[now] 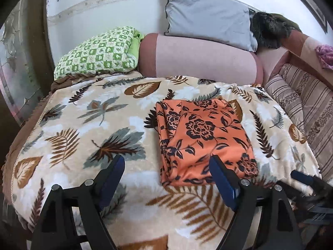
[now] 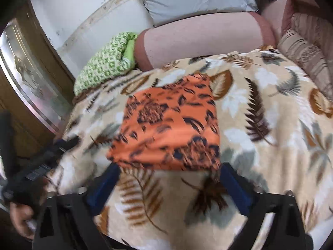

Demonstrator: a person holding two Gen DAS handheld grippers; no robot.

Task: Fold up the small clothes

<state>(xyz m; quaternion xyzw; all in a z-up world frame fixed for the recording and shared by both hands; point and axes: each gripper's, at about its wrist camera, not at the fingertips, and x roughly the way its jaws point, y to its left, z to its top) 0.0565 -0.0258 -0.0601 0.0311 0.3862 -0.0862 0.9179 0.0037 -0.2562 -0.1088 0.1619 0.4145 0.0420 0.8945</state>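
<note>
Folded orange cloth (image 1: 203,140) with dark flower print, lying flat on the leaf-patterned blanket (image 1: 83,125) of a bed. Left claw (image 1: 166,164): released, jaws spread wide, nothing between them, poised above the blanket at the cloth's near edge. Right claw (image 2: 170,173): likewise released and empty, just short of the cloth (image 2: 168,125); this view is blurred, so contact cannot be ruled out. Behind: green checked pillow (image 1: 97,52), pink bolster (image 1: 197,56), grey pillow (image 1: 208,14).
</note>
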